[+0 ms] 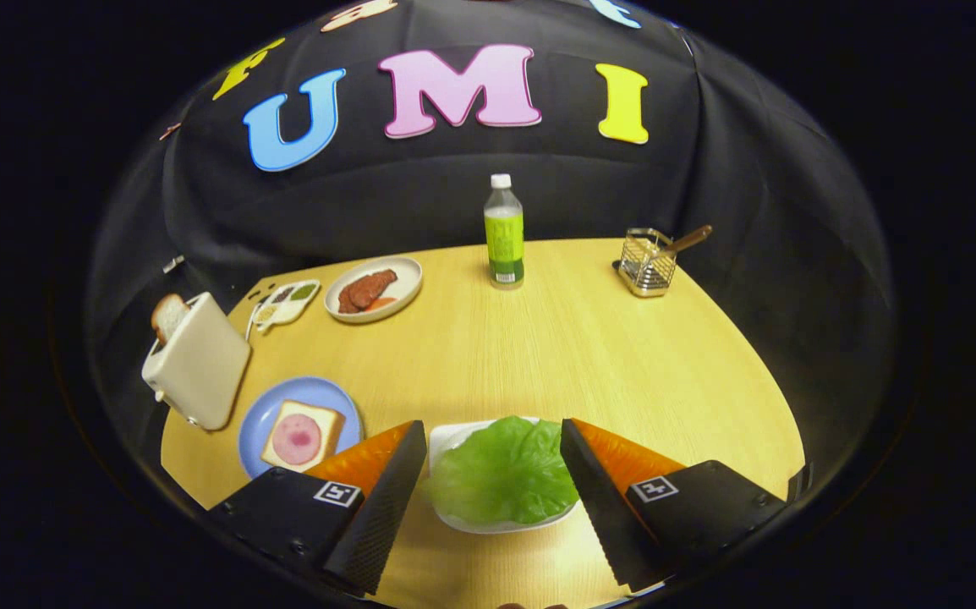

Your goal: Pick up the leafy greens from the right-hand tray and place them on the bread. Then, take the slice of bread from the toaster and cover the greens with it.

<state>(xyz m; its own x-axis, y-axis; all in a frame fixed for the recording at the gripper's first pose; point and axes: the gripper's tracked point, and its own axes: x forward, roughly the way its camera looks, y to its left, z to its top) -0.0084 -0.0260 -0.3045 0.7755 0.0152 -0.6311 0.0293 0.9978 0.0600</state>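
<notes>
A green lettuce leaf (503, 474) lies on a white tray (447, 436) right between my two fingers. My gripper (494, 433) is open, one finger on each side of the leaf, and neither visibly presses on it. To the left, beyond the left finger, a blue plate (261, 414) holds a slice of bread (304, 436) topped with a pink round of ham. Further left stands a cream toaster (199, 360) with another slice of bread (168, 315) sticking out of its slot.
At the back of the wooden table (556, 355) stand a green-labelled bottle (504, 233) and a wire basket (648, 260) with a wooden-handled utensil. A white plate with meat (373, 289) and a small sauce dish (285, 303) sit back left.
</notes>
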